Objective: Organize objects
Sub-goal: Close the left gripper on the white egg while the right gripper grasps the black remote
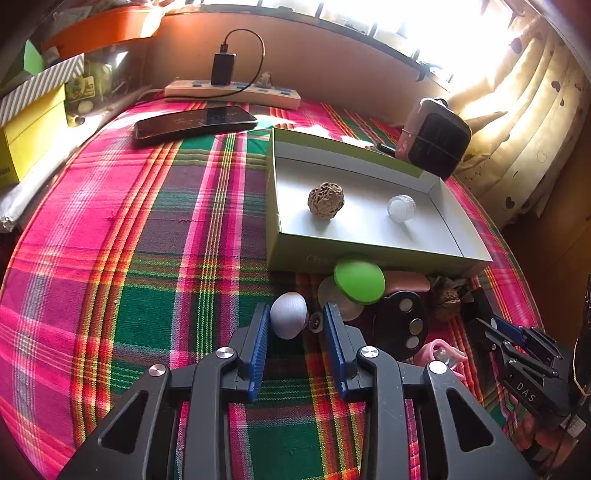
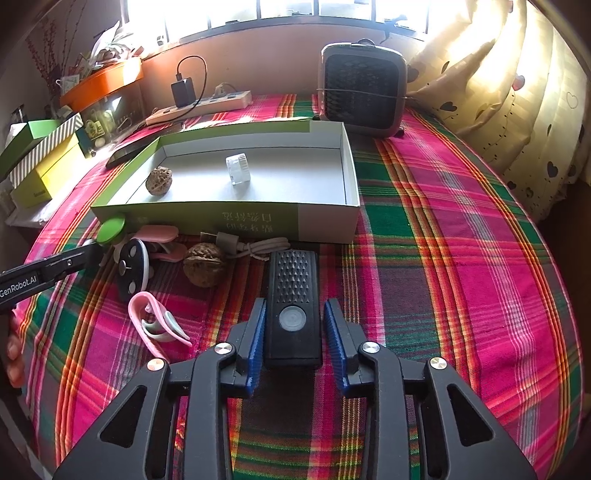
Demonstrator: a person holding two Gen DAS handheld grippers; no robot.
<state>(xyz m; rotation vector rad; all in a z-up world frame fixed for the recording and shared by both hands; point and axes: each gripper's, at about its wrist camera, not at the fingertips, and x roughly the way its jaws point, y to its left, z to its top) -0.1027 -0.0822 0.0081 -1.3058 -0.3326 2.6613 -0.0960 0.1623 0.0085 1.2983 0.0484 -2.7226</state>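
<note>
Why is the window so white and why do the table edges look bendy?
Left wrist view: sun through the window overexposes it to white, with glare on the phone. Right wrist view: the window is also washed out; the fisheye lens curves the tablecloth stripes.

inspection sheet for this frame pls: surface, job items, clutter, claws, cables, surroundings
Surface: pink-and-green plaid cloth, covered table.
Job's things: shallow green-and-white cardboard box holds a wrinkled brown walnut and a clear plastic cap; outside lie a second walnut, green round disc, pale egg-shaped object, black ribbed rectangular device.
Clutter: pink clips, black phone.
Claws: left claw open around the egg; right claw open, straddling the black device.
Cables: charger lead on white power strip.
Surroundings: small fan heater, curtain.
</note>
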